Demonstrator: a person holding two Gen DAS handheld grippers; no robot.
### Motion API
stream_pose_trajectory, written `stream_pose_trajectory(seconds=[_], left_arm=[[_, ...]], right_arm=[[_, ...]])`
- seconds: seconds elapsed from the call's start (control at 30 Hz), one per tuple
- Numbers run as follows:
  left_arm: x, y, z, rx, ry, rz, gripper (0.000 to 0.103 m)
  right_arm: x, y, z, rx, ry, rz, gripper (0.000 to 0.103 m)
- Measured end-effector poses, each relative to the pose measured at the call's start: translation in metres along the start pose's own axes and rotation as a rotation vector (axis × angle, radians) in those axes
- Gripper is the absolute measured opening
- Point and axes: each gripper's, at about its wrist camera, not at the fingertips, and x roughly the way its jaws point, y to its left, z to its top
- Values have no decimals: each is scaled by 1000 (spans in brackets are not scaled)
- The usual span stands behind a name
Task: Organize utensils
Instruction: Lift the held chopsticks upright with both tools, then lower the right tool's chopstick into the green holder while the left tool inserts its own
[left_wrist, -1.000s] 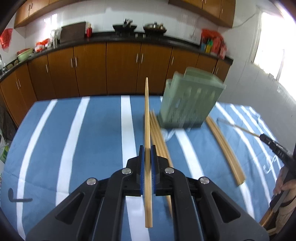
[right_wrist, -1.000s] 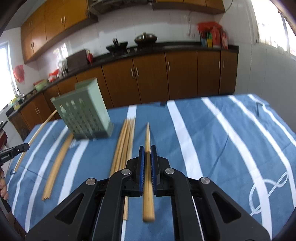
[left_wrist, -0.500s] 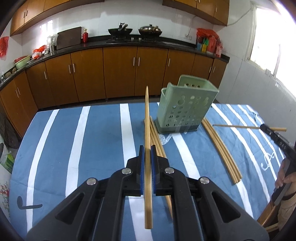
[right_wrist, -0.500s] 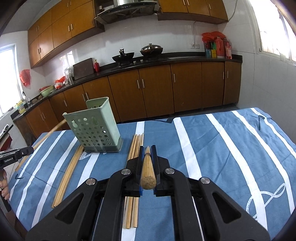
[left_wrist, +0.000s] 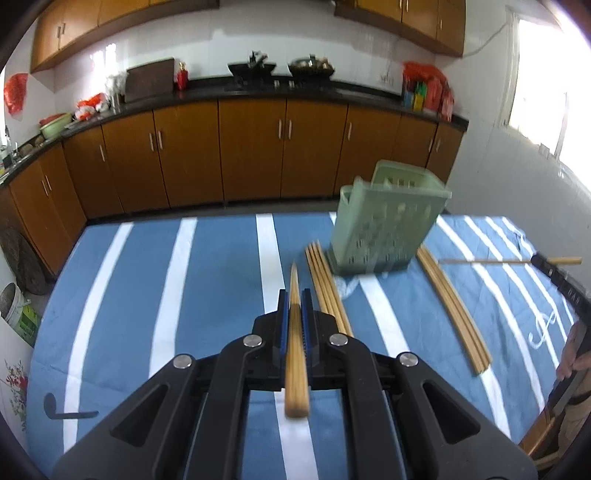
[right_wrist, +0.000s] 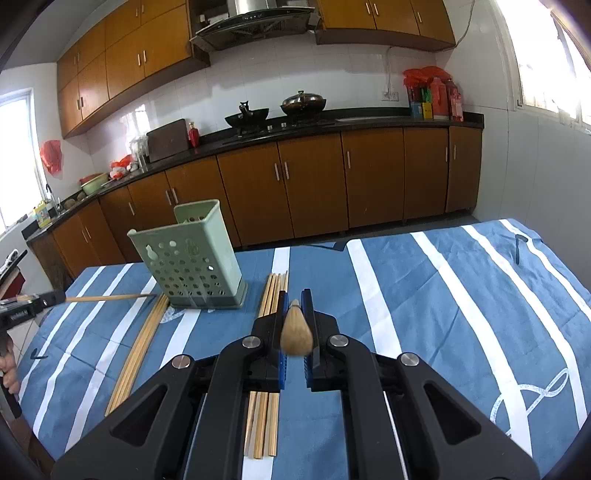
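Observation:
A green perforated utensil holder (left_wrist: 388, 225) stands on the blue striped tablecloth; it also shows in the right wrist view (right_wrist: 190, 256). My left gripper (left_wrist: 294, 301) is shut on a wooden chopstick (left_wrist: 295, 339) pointing forward, left of the holder. My right gripper (right_wrist: 294, 306) is shut on another chopstick (right_wrist: 295, 330), seen end-on, right of the holder. Each gripper's chopstick appears in the other view, pointing toward the holder (left_wrist: 509, 261) (right_wrist: 107, 297). Loose chopstick bundles lie on both sides of the holder (left_wrist: 327, 291) (left_wrist: 454, 306).
The table (right_wrist: 443, 295) has white stripes and edges near both hands. Brown kitchen cabinets (right_wrist: 314, 184) and a counter with pots stand behind. A bucket (left_wrist: 14, 310) sits on the floor at the left.
The left gripper has tilted so its chopstick points lower and looks shorter. The right gripper has risen, its chopstick now seen end-on. The holder looks blurred and tilted in the left view.

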Motion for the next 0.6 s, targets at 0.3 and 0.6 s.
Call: stream_pose_trajectory(seconds=[0.3,0.6], left_arm=[[-24,8,35,-64,-102,15,7],[-81,-9,121,-19,-252,-26,7]], right_arm=[[-10,1,26,-17,-55,-5,7],[-49,14,120,-26,-201,106,7]])
